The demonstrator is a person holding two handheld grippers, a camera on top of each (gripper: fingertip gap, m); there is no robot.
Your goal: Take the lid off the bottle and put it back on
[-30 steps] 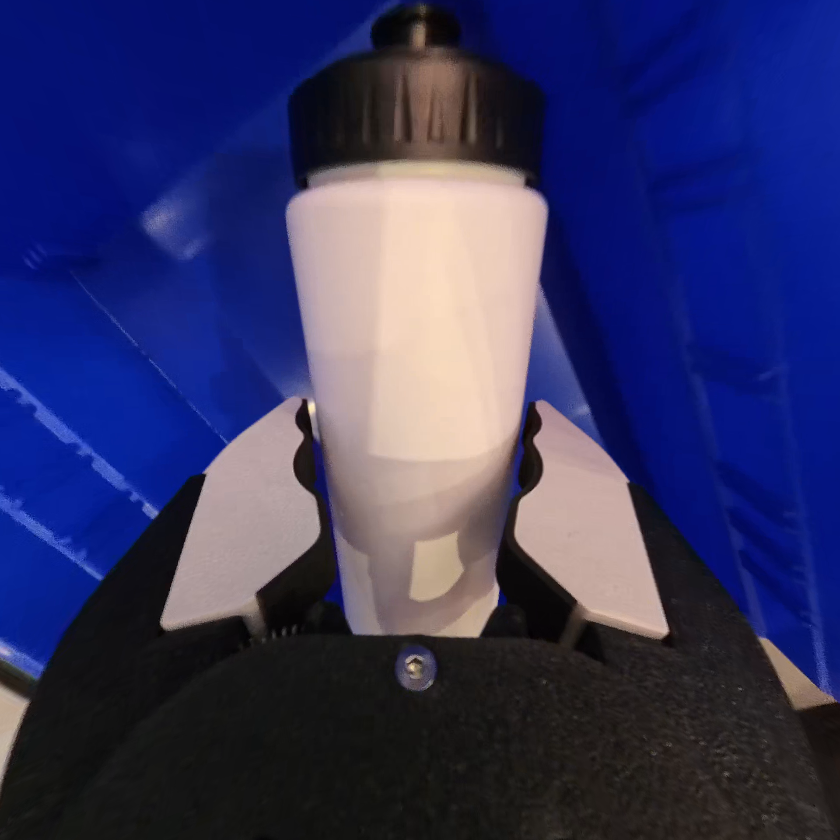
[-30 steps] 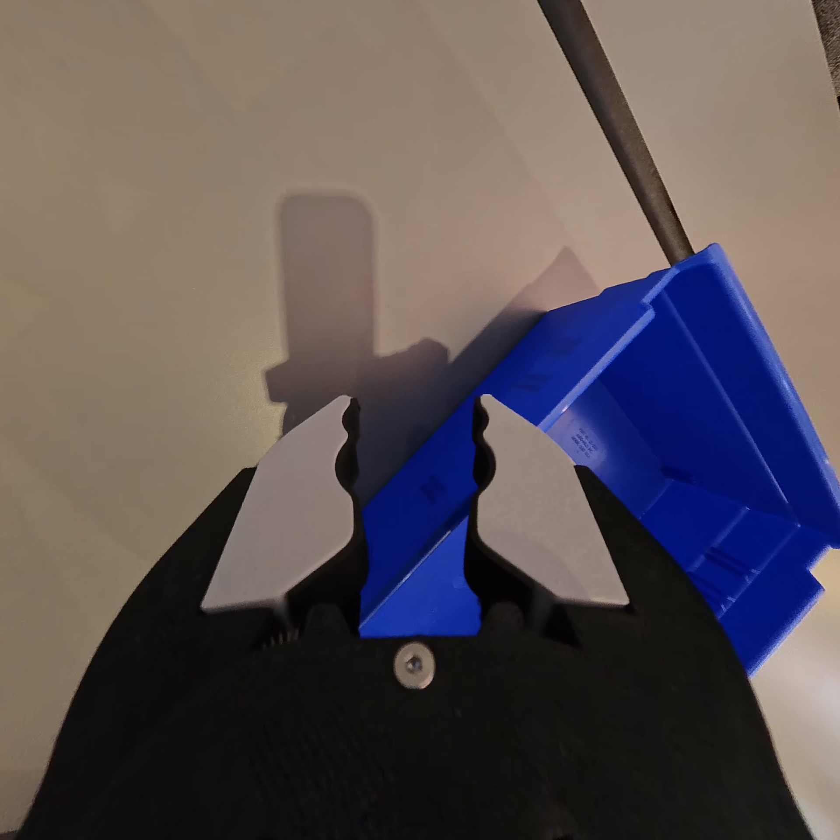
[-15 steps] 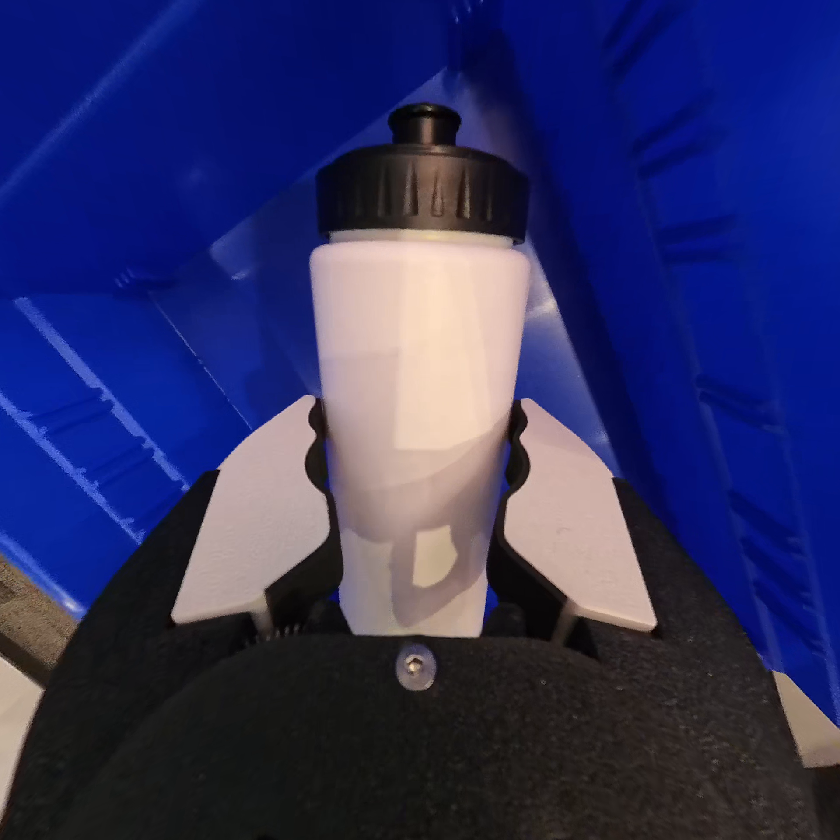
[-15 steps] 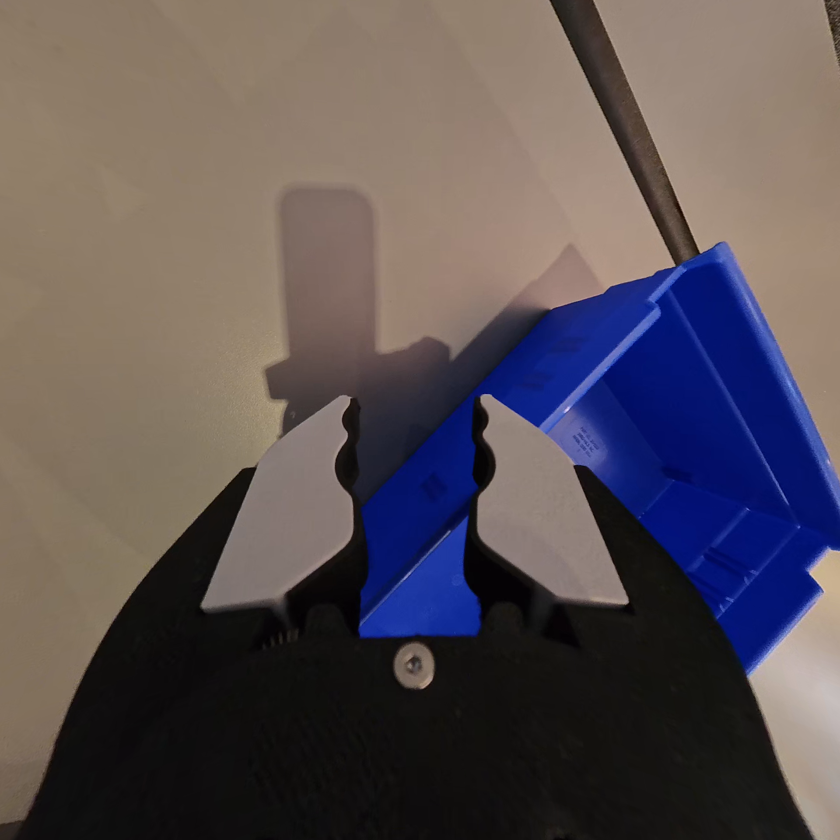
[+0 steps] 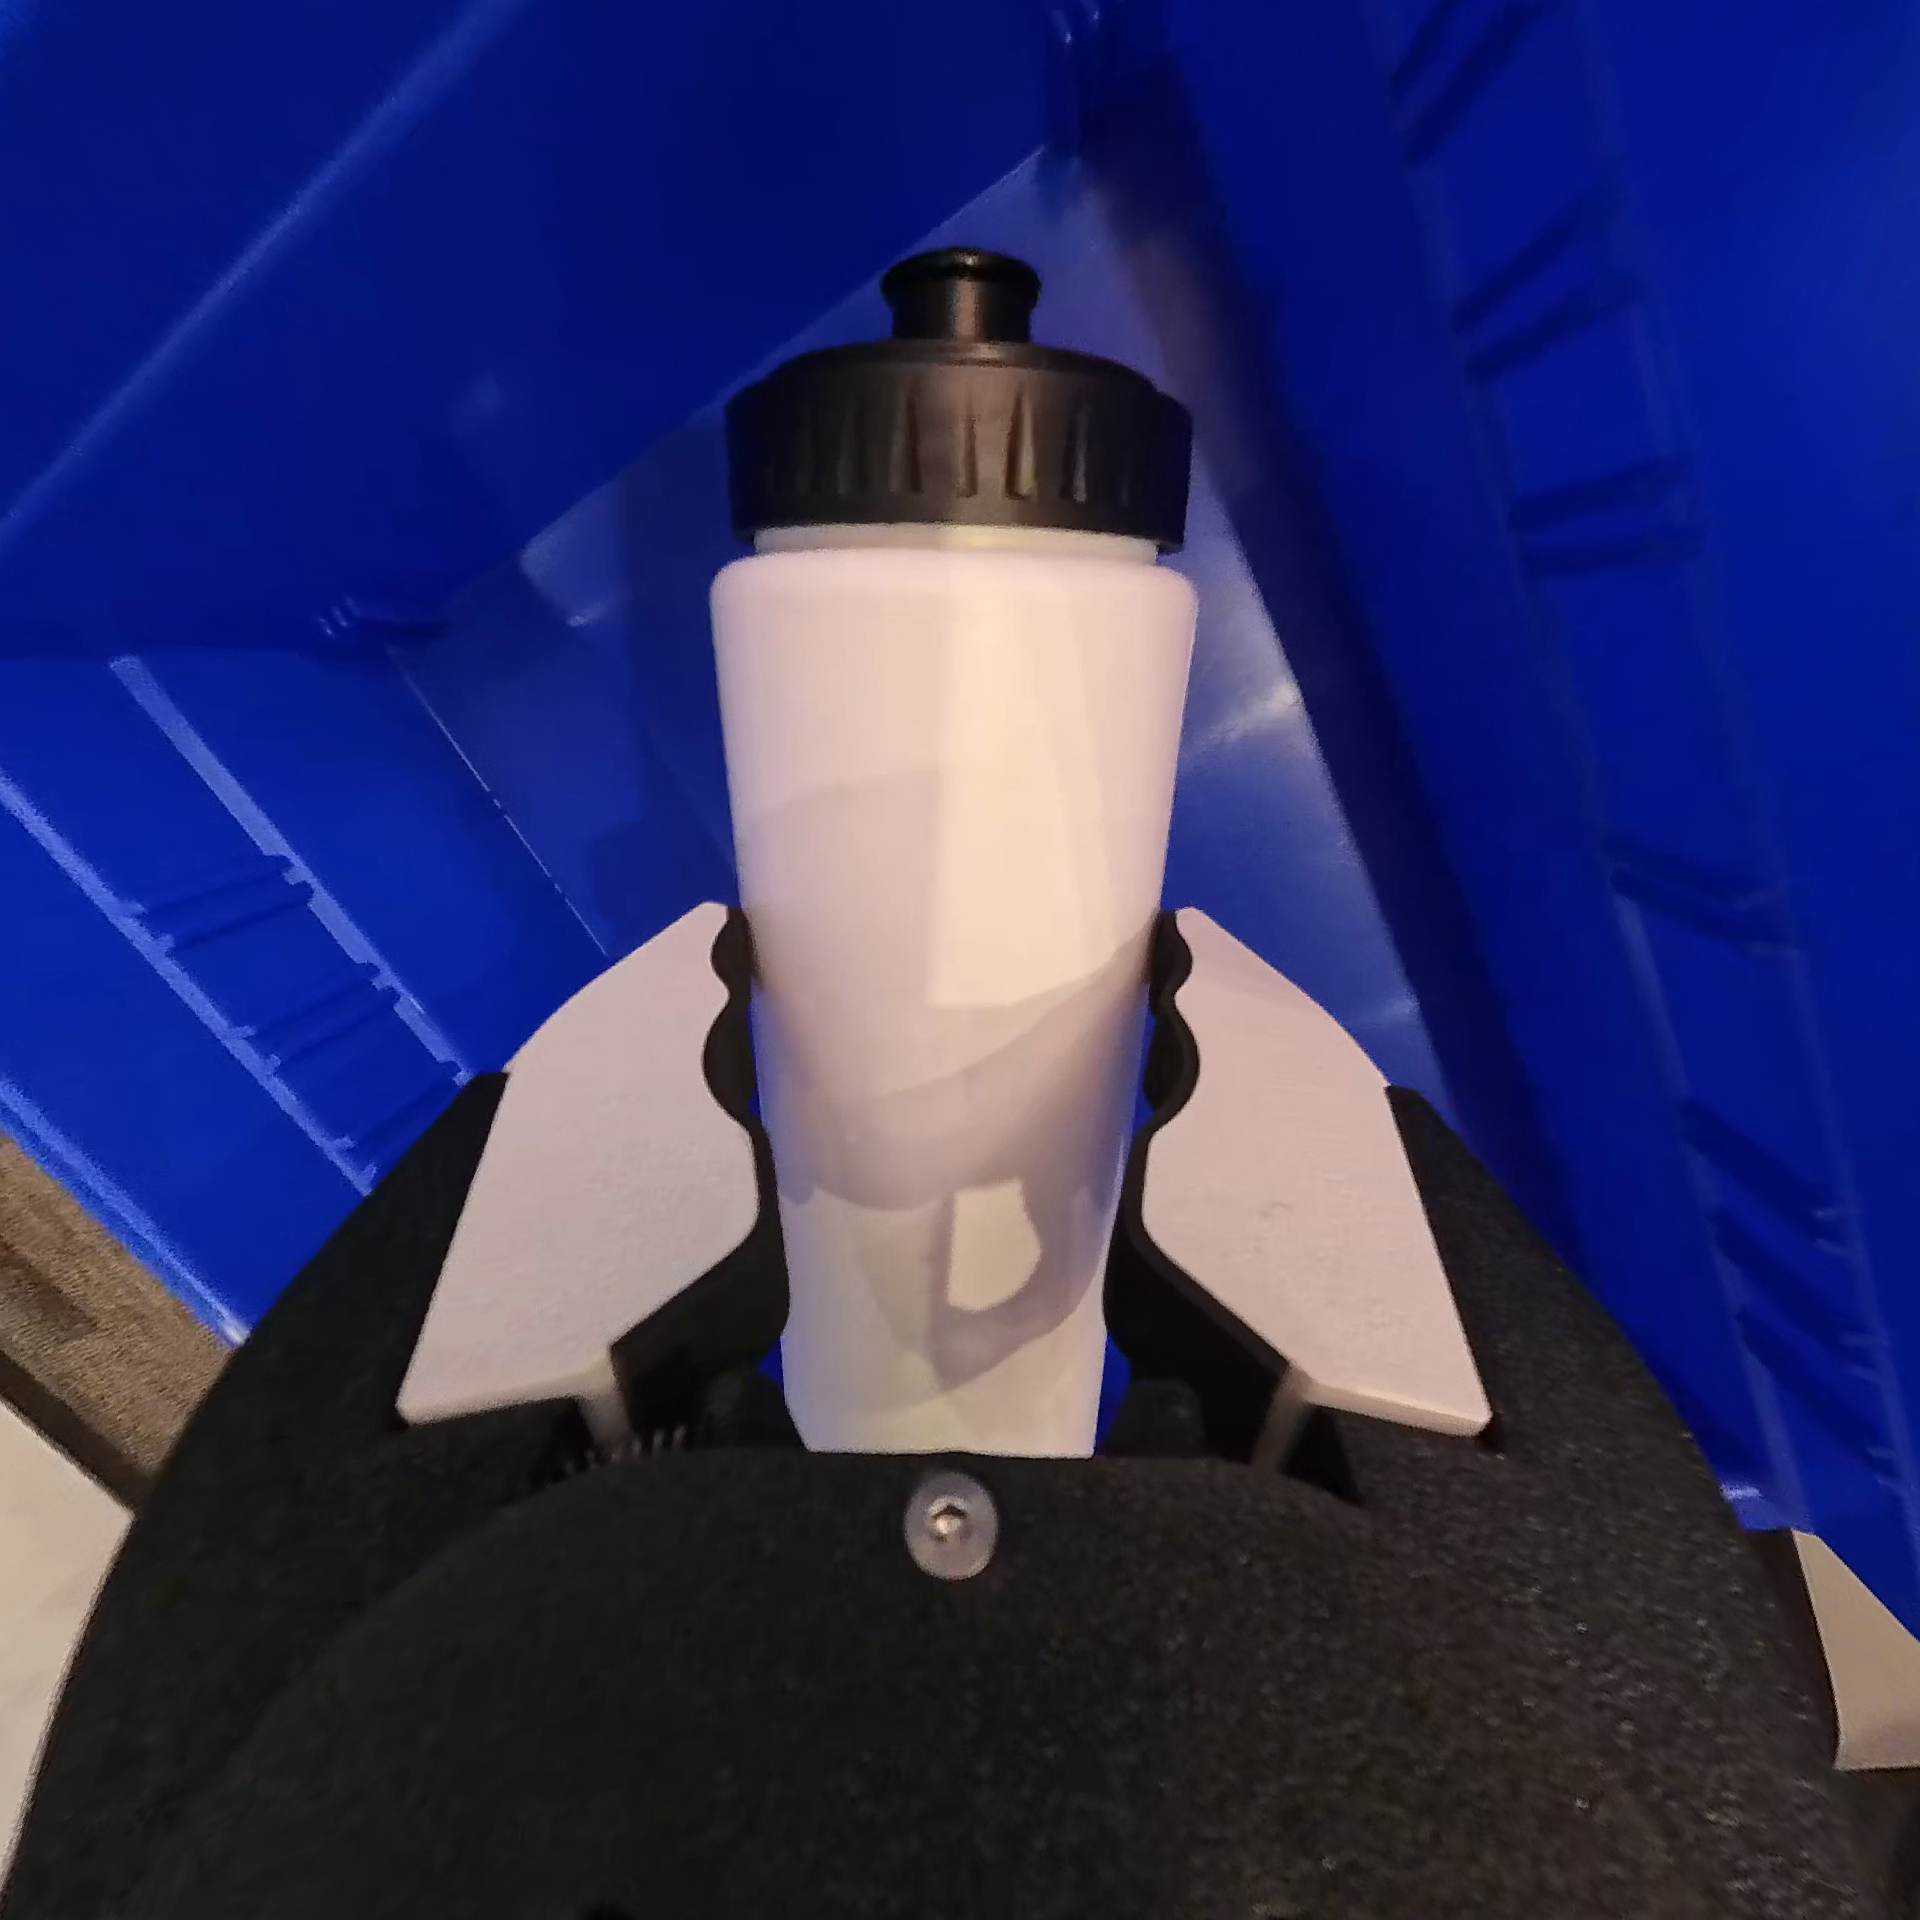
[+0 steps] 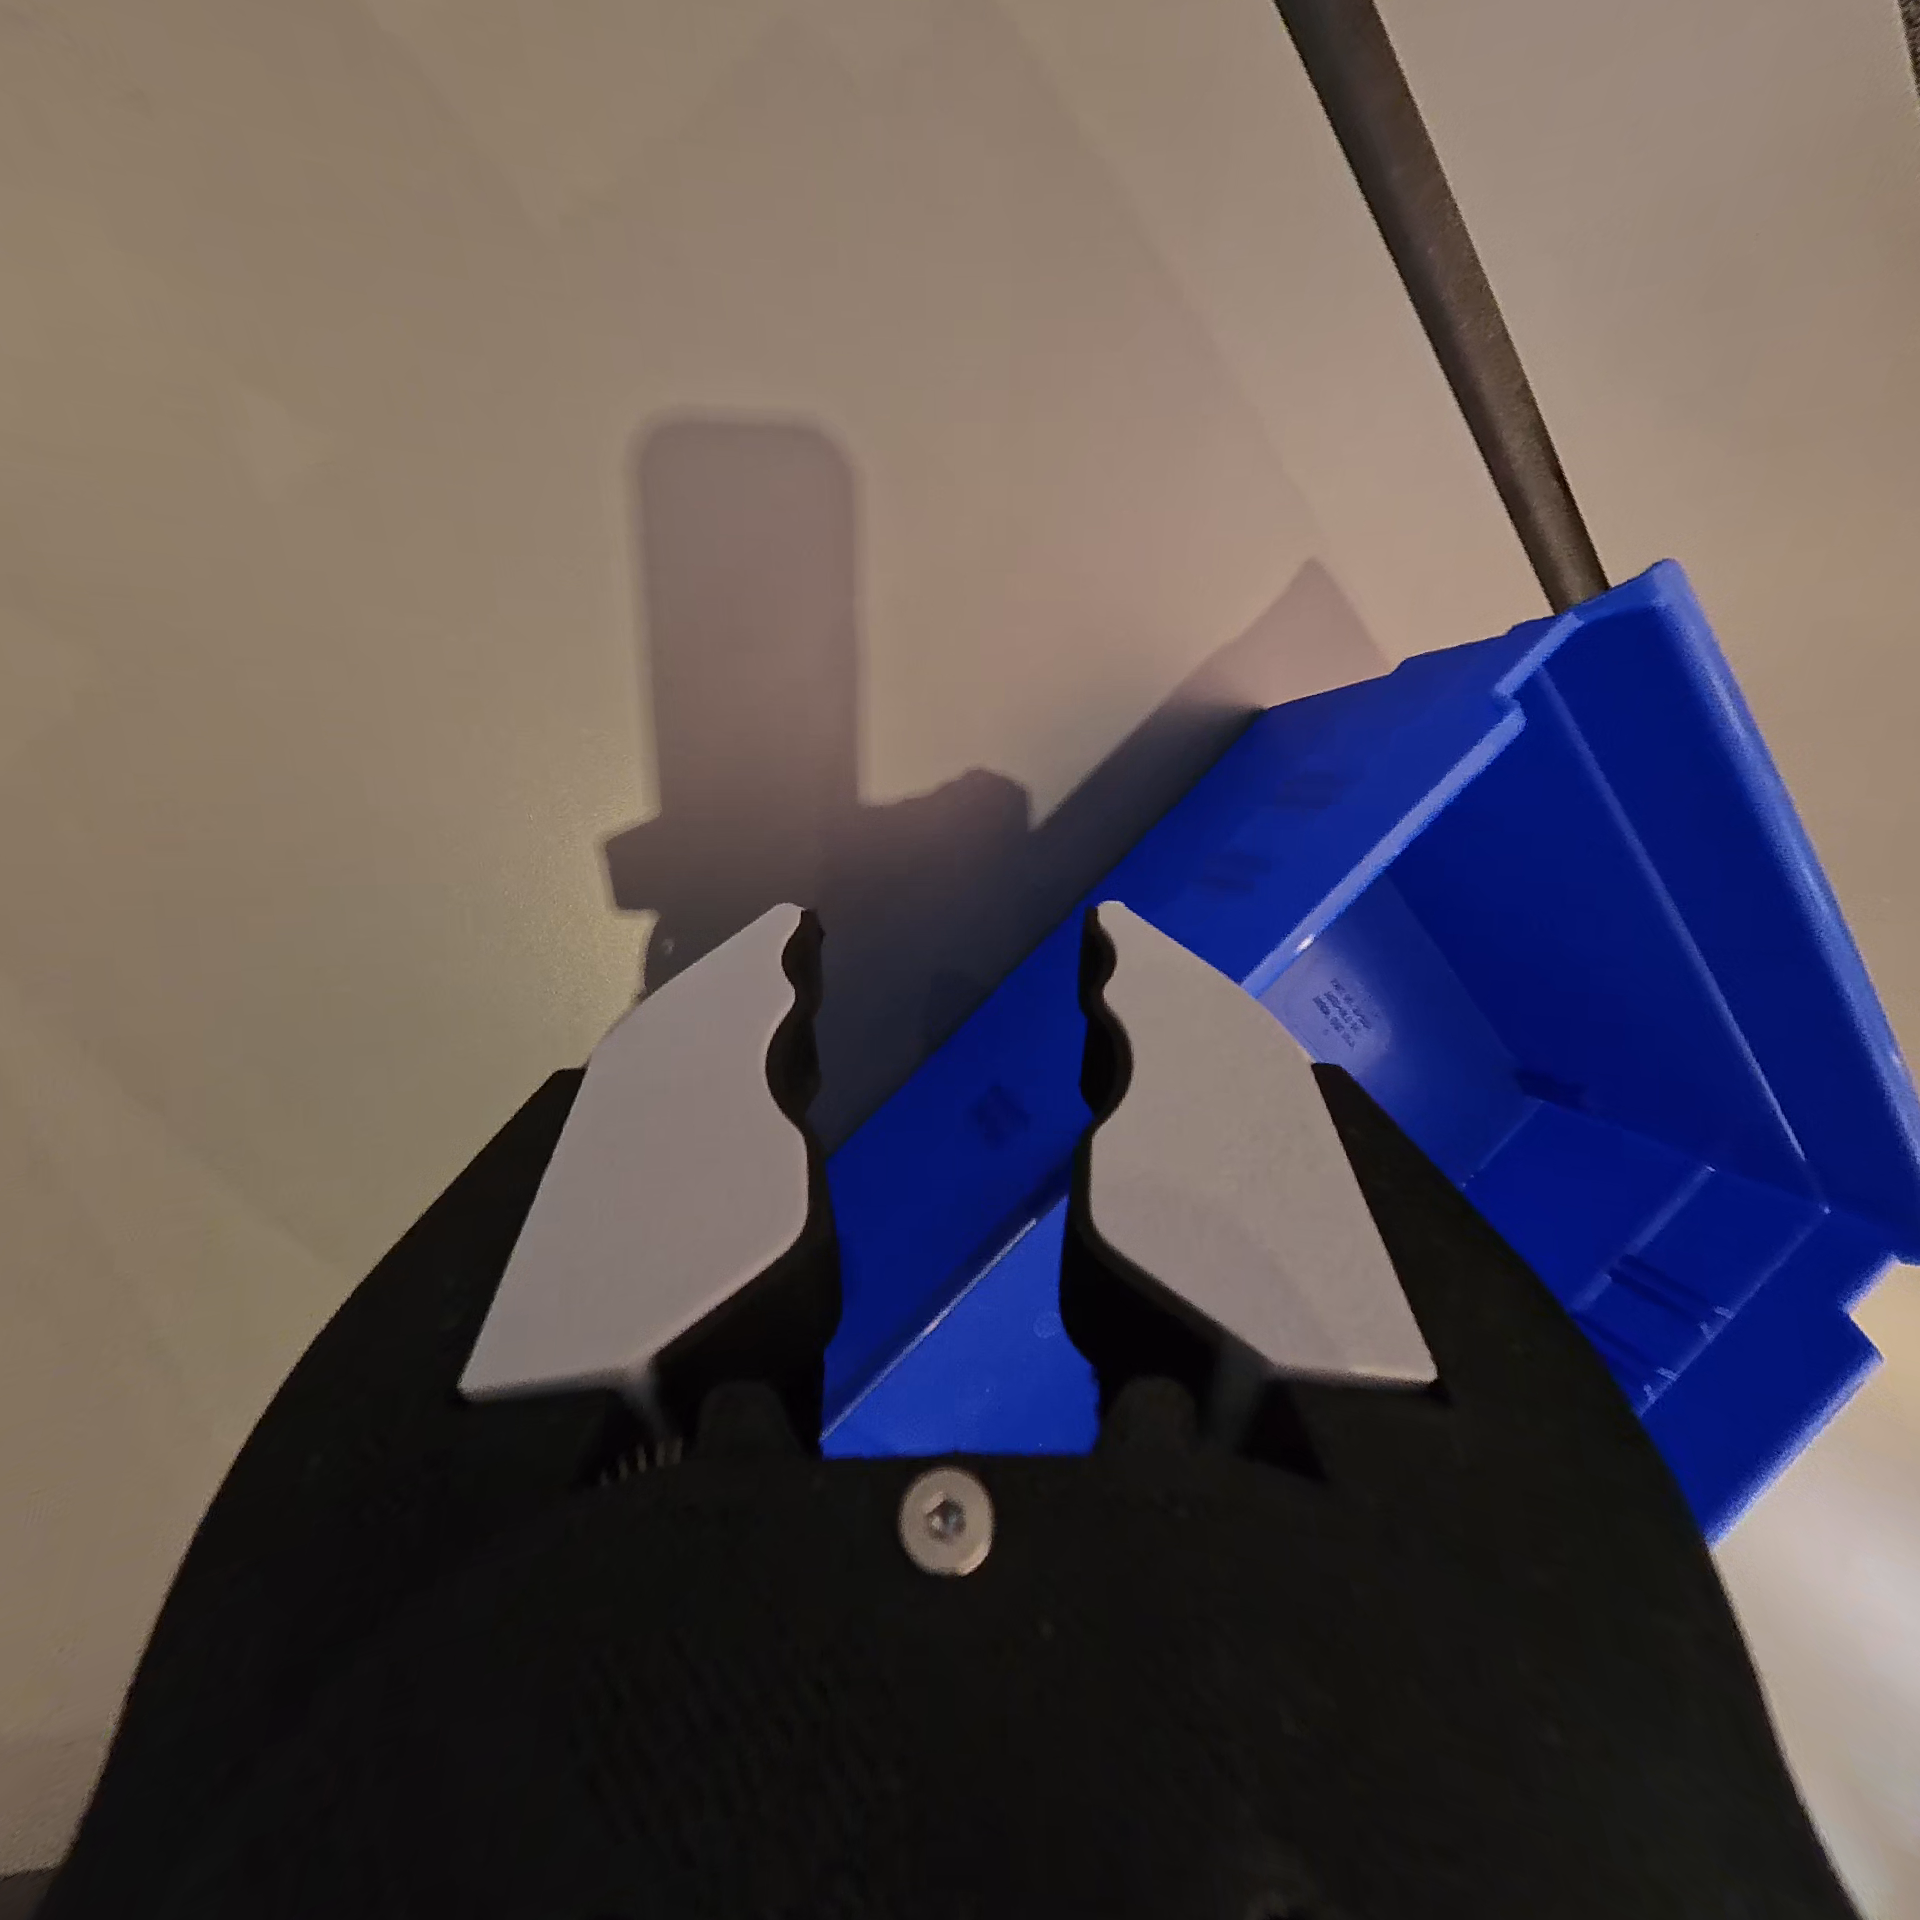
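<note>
In the left wrist view, the left tool [image 5: 951,1023] was clamped on the white bottle [image 5: 951,810]. Its two grey fingers [image 5: 623,1174] pressed on the low part of the bottle, one on each side. The bottle pointed away from the tool, and the black lid [image 5: 958,457] sat on its far end. The lid was on, with a small spout on top. Behind the bottle was the inside of a big blue bin [image 5: 1558,520]. I could not tell if the bottle touched the bin.

In the right wrist view, the right tool [image 6: 948,1023] was apart and held nothing. It hung over a pale table [image 6: 364,416]. The blue bin [image 6: 1507,935] lay on the table, to the right and a bit farther off. A dark rod [image 6: 1455,332] ran behind the bin. A shadow [image 6: 743,644] fell on the table. The bottle did not show in this view.

I think the lid had not come off yet, and the right tool would have to grab it and twist. The bottle was held only near its bottom, so a hard twist could make it spin or slip in the left tool. The smooth white side would not help. The bottle could also bump the bin wall, since the bin was so close around it.
</note>
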